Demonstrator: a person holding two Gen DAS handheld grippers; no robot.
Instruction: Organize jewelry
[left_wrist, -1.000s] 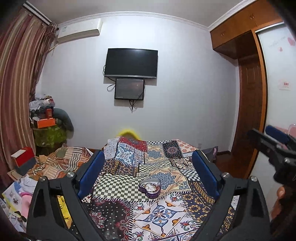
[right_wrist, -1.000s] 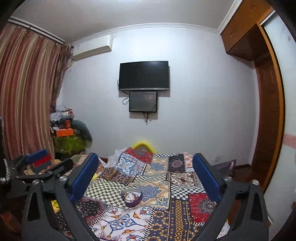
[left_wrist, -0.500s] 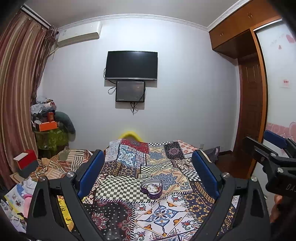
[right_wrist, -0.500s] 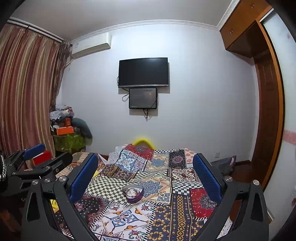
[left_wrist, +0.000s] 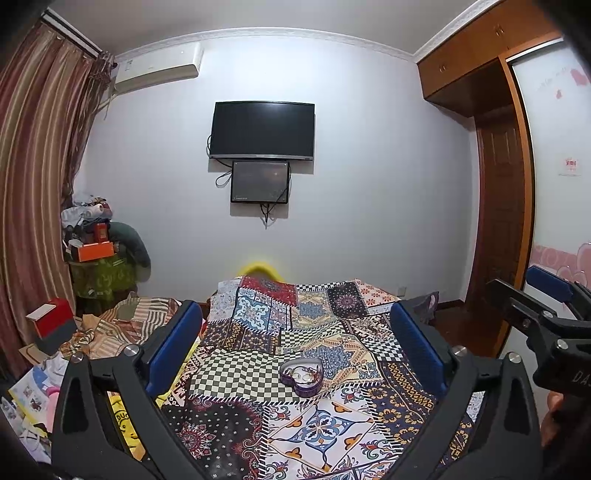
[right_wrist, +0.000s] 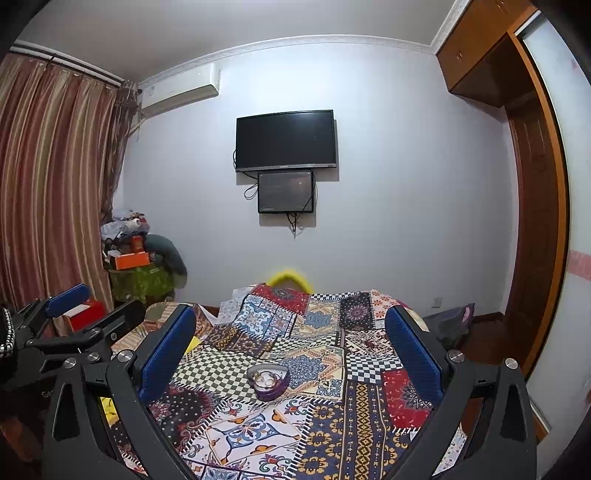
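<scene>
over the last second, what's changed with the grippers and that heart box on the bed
Nothing was grasped or released. In the left wrist view the right gripper has dropped lower at the right edge; in the right wrist view the left gripper has risen at the left edge. Both cameras shifted slightly, so the room sits differently in frame. The heart-shaped box stays open on the patchwork bedspread, untouched, and both grippers remain open.

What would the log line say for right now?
left hand-held gripper: open, empty | right hand-held gripper: open, empty | heart-shaped box: on patchwork bedspread, lid off, untouched
</scene>
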